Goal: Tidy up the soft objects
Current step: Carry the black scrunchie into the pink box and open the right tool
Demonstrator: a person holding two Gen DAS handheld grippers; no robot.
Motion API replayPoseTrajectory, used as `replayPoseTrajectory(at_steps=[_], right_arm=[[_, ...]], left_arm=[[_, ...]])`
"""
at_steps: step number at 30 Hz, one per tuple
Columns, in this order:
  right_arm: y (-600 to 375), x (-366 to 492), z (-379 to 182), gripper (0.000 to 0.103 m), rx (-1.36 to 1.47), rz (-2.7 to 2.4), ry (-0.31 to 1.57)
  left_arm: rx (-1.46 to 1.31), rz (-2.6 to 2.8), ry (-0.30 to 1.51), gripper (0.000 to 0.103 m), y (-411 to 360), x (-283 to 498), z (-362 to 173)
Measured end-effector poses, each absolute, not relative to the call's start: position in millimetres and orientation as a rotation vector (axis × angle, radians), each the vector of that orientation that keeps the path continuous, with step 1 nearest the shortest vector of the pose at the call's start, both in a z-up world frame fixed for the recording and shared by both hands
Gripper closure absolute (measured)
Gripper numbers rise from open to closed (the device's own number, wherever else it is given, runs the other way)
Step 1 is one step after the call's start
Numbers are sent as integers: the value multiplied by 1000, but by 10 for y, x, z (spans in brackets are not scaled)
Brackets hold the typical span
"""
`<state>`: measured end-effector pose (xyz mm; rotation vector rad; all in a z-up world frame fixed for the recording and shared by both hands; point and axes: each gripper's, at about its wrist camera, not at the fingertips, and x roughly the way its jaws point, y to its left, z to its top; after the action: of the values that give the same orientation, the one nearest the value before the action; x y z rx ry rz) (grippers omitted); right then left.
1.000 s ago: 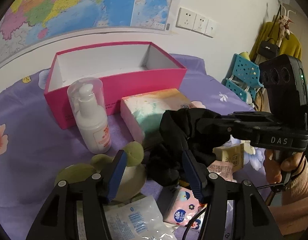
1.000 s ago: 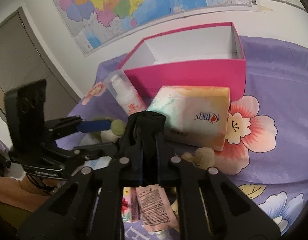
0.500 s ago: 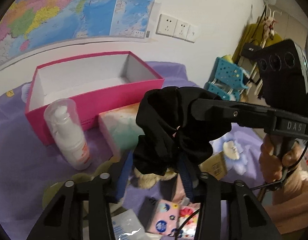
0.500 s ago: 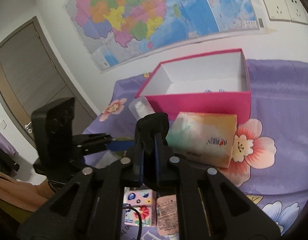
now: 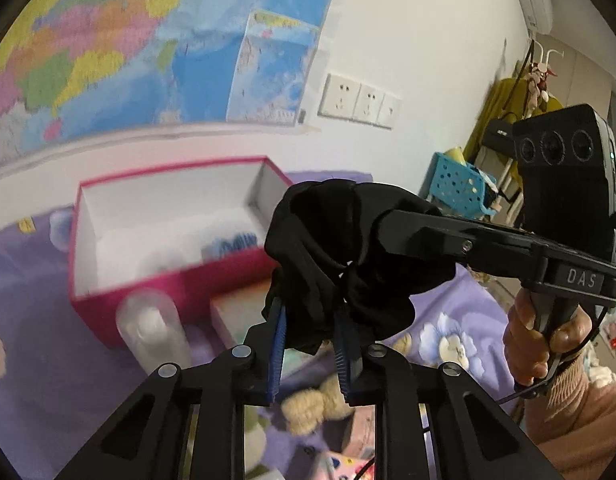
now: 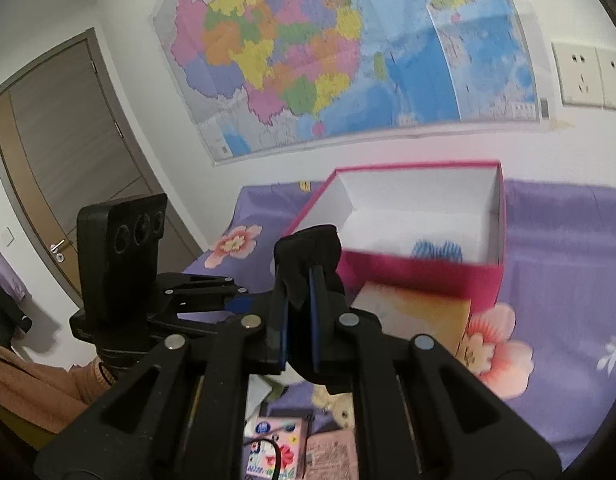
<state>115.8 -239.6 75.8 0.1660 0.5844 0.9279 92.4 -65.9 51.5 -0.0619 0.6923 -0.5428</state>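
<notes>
A black fabric piece (image 5: 340, 240) hangs in the air between both grippers, above the purple flowered cloth. My left gripper (image 5: 310, 320) is closing on its lower folds, and its blue pads press on the fabric. My right gripper (image 5: 392, 228) comes in from the right and is shut on the upper part, its tips buried in the cloth. In the right wrist view the same fabric (image 6: 308, 246) bulges over the right gripper (image 6: 299, 292), and the left gripper (image 6: 236, 300) reaches in from the left. The open pink box (image 5: 180, 292) stands behind, white inside.
A clear-capped pump bottle (image 5: 152, 332) and a pastel tissue pack (image 6: 420, 316) stand in front of the box. A cream plush (image 5: 320, 400) and small printed packets (image 6: 276, 448) lie below the grippers. A person's hand (image 5: 544, 344) holds the right gripper. A wall map hangs behind.
Both grippers rose with the black fabric, lifting it off the clutter. The left gripper's jaws went from wide apart around the fabric to pressed on it. The box now sits lower in view.
</notes>
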Motion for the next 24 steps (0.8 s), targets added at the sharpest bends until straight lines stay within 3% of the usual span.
replayPoseTrajectory(at_steps=[14, 24], right_arm=[[-2329, 1859, 1006, 93, 166, 882, 541], [-2231, 2421, 862, 93, 148, 812, 579]], left_arm=[[-21, -404, 689, 82, -688, 1601, 807], [-16, -318, 766, 82, -766, 2117, 667]])
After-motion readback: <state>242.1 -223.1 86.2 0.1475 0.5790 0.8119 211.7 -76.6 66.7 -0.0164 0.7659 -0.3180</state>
